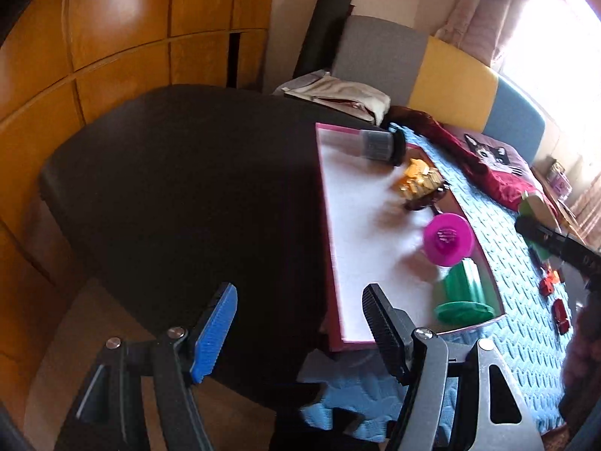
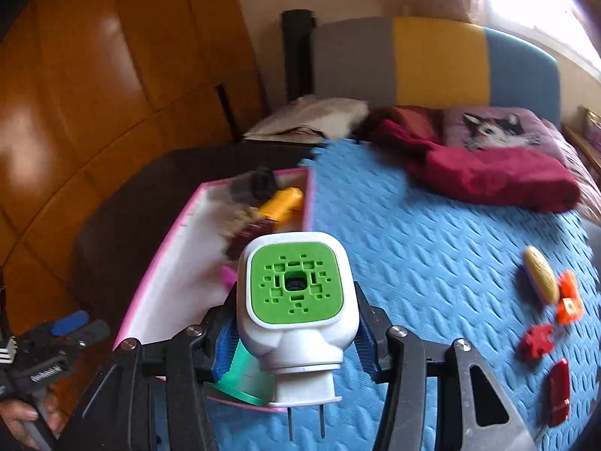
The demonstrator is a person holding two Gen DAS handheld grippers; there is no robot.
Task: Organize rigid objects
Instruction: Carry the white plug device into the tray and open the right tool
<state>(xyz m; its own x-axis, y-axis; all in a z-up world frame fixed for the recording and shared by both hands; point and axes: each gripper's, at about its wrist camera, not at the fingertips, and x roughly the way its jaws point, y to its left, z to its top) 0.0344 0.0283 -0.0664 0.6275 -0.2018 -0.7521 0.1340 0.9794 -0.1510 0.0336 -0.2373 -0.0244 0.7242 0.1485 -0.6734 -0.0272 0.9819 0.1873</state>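
Note:
My right gripper [image 2: 295, 323] is shut on a white plug-in device [image 2: 295, 293] with a green perforated face and two metal prongs pointing down. It hangs over the near corner of a pink box [image 2: 150, 285] with a white floor. In the left wrist view the box [image 1: 330, 248] holds a grey-black cylinder [image 1: 379, 146], a yellow item [image 1: 417, 178], a magenta round piece [image 1: 447, 238] and a green cup [image 1: 460, 293]. My left gripper [image 1: 300, 300] is open with nothing between its fingers, above the dark surface left of the box.
Loose on the blue mat [image 2: 432, 244] lie a yellow oval [image 2: 541, 276], orange pieces [image 2: 569, 297], a red piece [image 2: 535, 342] and a red oblong [image 2: 558, 391]. Red bedding [image 2: 488, 173] and a cat pillow [image 2: 496, 129] lie beyond. Wooden wardrobe doors [image 1: 112, 37] stand to the left.

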